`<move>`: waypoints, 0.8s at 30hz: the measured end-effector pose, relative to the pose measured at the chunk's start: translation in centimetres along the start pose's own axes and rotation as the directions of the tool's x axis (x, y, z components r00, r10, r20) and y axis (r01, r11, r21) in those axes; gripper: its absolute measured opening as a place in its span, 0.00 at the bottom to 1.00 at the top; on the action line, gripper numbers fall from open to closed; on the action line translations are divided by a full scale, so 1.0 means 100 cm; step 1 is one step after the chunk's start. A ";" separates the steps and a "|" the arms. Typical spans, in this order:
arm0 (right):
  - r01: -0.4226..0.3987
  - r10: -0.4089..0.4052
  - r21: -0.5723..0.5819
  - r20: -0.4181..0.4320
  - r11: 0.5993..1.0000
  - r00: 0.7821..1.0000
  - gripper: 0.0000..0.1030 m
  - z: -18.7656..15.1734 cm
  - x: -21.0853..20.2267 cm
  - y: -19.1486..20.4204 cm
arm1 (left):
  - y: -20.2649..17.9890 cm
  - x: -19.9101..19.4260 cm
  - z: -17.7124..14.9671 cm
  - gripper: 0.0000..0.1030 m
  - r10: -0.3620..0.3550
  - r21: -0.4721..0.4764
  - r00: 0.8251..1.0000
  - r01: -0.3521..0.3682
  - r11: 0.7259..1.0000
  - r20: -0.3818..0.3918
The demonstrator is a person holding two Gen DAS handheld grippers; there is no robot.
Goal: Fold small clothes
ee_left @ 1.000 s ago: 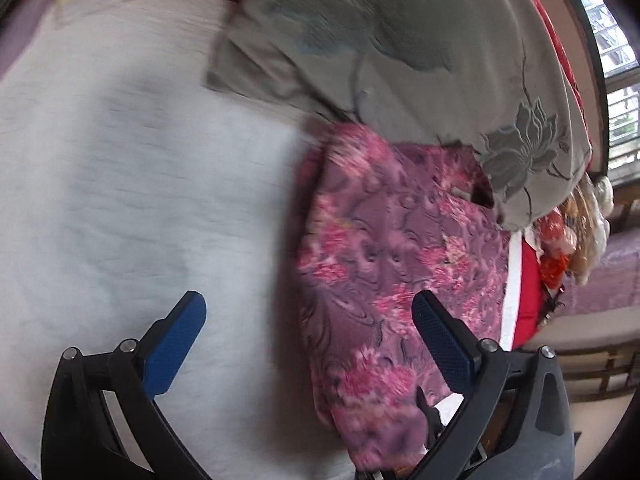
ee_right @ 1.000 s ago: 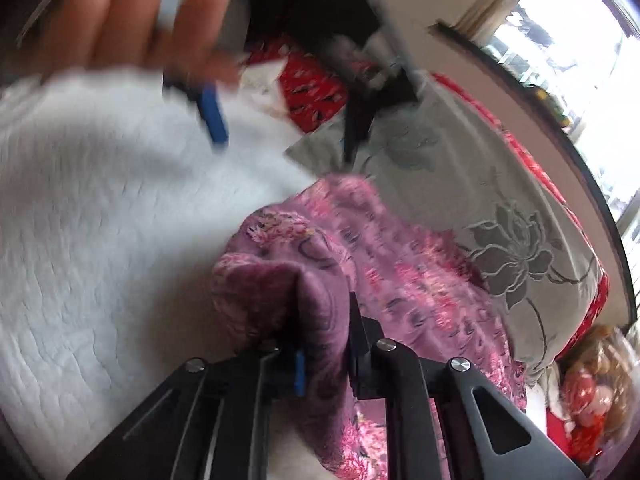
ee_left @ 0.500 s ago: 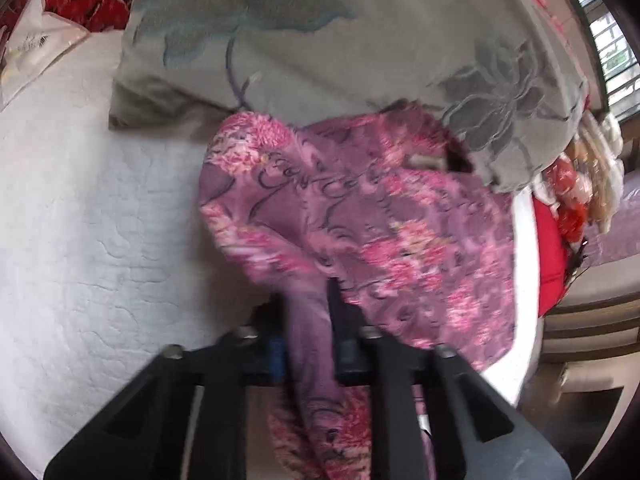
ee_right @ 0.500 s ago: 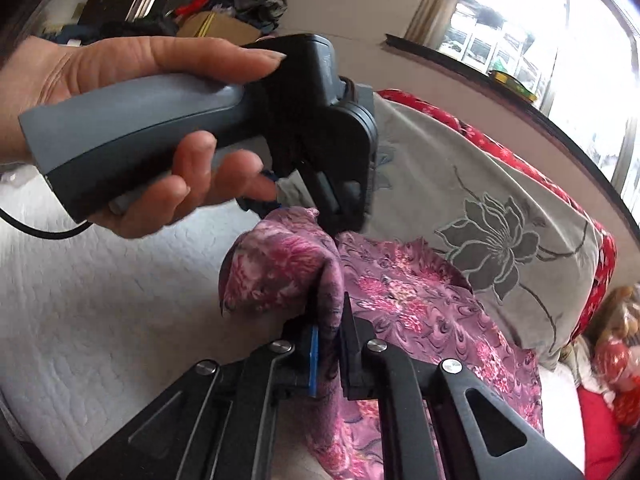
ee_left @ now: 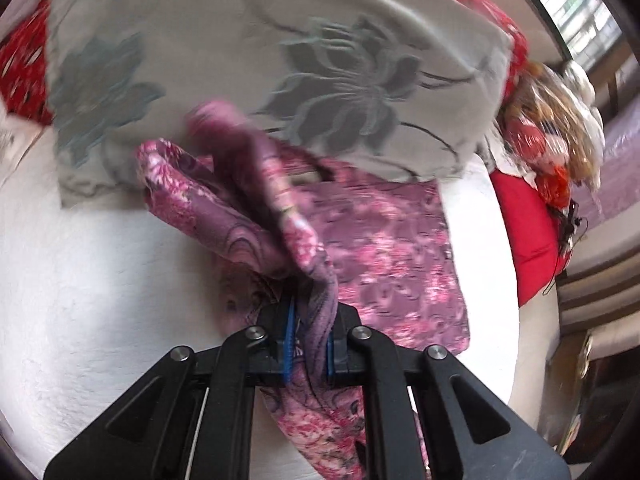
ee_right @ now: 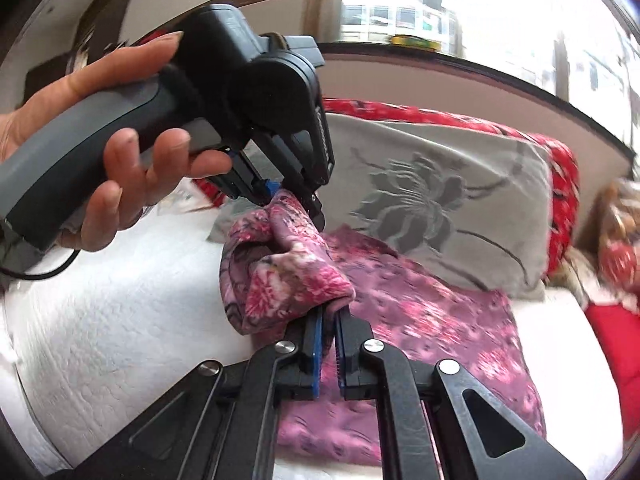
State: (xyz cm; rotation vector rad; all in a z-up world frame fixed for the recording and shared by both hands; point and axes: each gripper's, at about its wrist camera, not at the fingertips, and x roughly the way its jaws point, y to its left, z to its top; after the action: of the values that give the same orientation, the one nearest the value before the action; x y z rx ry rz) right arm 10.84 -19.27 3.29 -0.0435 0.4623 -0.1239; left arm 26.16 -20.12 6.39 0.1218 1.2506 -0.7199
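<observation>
A purple and pink floral garment (ee_left: 384,252) lies on a white quilted bed (ee_left: 80,280); it also shows in the right wrist view (ee_right: 432,320). My left gripper (ee_left: 308,344) is shut on one lifted edge of it. In the right wrist view the left gripper (ee_right: 292,200) pinches the raised edge from above, held by a hand. My right gripper (ee_right: 328,344) is shut on another bunched edge of the same garment, lifted off the bed. The rest of the garment lies flat to the right.
A grey pillow with a flower print (ee_left: 280,60) lies right behind the garment, also in the right wrist view (ee_right: 432,200). Red cloth (ee_left: 524,232) and a doll (ee_left: 552,120) sit at the bed's right edge. A window (ee_right: 440,8) is behind.
My left gripper was open over the bed, then shut on the garment's edge. Both grippers have lifted their edges up and toward the pillow.
</observation>
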 end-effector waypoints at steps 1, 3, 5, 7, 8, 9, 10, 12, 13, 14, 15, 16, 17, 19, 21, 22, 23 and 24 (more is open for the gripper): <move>0.007 -0.007 0.022 0.000 1.000 1.000 0.03 -0.001 -0.003 -0.009 | -0.010 0.003 0.002 0.09 0.001 0.007 1.000 -0.001 1.000 -0.003; 0.021 -0.021 0.082 -0.006 0.996 1.000 0.03 -0.004 -0.010 -0.031 | -0.033 0.013 0.006 0.09 0.000 0.021 1.000 0.000 1.000 -0.013; 0.035 -0.034 0.151 -0.014 0.988 0.999 0.03 -0.007 -0.015 -0.055 | -0.052 0.021 0.010 0.09 0.007 0.040 1.000 -0.006 0.999 -0.019; 0.049 -0.045 0.207 -0.023 0.977 0.999 0.02 -0.011 -0.018 -0.076 | -0.070 0.030 0.013 0.09 0.010 0.056 1.000 -0.009 0.998 -0.026; 0.058 -0.053 0.236 -0.028 0.970 0.998 0.02 -0.012 -0.020 -0.088 | -0.080 0.037 0.014 0.09 0.012 0.068 0.999 -0.010 0.998 -0.033; 0.067 -0.059 0.270 -0.036 0.961 0.998 0.02 -0.015 -0.021 -0.101 | -0.089 0.043 0.016 0.09 0.016 0.078 0.999 -0.013 0.997 -0.040; 0.072 -0.062 0.295 -0.044 0.953 0.997 0.02 -0.018 -0.021 -0.111 | -0.098 0.049 0.017 0.09 0.018 0.089 0.999 -0.014 0.996 -0.051; 0.087 -0.070 0.357 -0.060 0.930 0.996 0.00 -0.026 -0.022 -0.134 | -0.115 0.066 0.018 0.09 0.023 0.110 0.997 -0.015 0.994 -0.078; 0.099 -0.080 0.384 -0.066 0.918 0.995 0.00 -0.031 -0.023 -0.143 | -0.122 0.072 0.018 0.09 0.028 0.119 0.996 -0.017 0.993 -0.089; 0.107 -0.086 0.408 -0.068 0.907 0.994 0.00 -0.034 -0.025 -0.152 | -0.131 0.082 0.018 0.09 0.032 0.131 0.994 -0.019 0.991 -0.102; 0.117 -0.095 0.440 -0.072 0.890 0.993 0.00 -0.040 -0.027 -0.163 | -0.140 0.091 0.018 0.09 0.028 0.139 0.993 -0.012 0.990 -0.111; 0.129 -0.101 0.473 -0.084 0.872 0.991 0.00 -0.046 -0.028 -0.175 | -0.148 0.102 0.018 0.09 0.017 0.137 0.992 0.000 0.991 -0.124; 0.139 -0.102 0.494 -0.101 0.858 0.990 0.00 -0.052 -0.027 -0.183 | -0.153 0.107 0.018 0.09 0.007 0.128 0.991 0.010 0.992 -0.132; 0.157 -0.089 0.545 -0.149 0.824 0.985 0.00 -0.068 -0.021 -0.204 | -0.163 0.109 0.018 0.09 -0.027 0.124 0.990 0.044 0.991 -0.138; 0.181 -0.067 0.588 -0.211 0.789 0.975 0.01 -0.086 -0.014 -0.222 | -0.169 0.095 0.019 0.09 -0.057 0.129 0.994 0.069 0.989 -0.096; 0.187 -0.060 0.605 -0.224 0.774 0.973 0.07 -0.092 -0.013 -0.228 | -0.166 0.083 0.020 0.09 -0.065 0.134 0.996 0.073 0.988 -0.063; 0.191 -0.052 0.624 -0.234 0.757 0.971 0.06 -0.096 -0.013 -0.235 | -0.161 0.072 0.022 0.10 -0.066 0.131 0.997 0.069 0.989 -0.032; 0.193 -0.047 0.649 -0.235 0.736 0.971 0.07 -0.099 -0.013 -0.243 | -0.151 0.060 0.023 0.12 -0.057 0.113 0.998 0.056 0.992 0.004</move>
State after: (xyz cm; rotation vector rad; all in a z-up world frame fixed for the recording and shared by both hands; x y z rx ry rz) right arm 2.61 -43.37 -3.31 0.6645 0.5992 -0.4246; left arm 20.39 -35.49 6.26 0.1769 1.2106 -0.8392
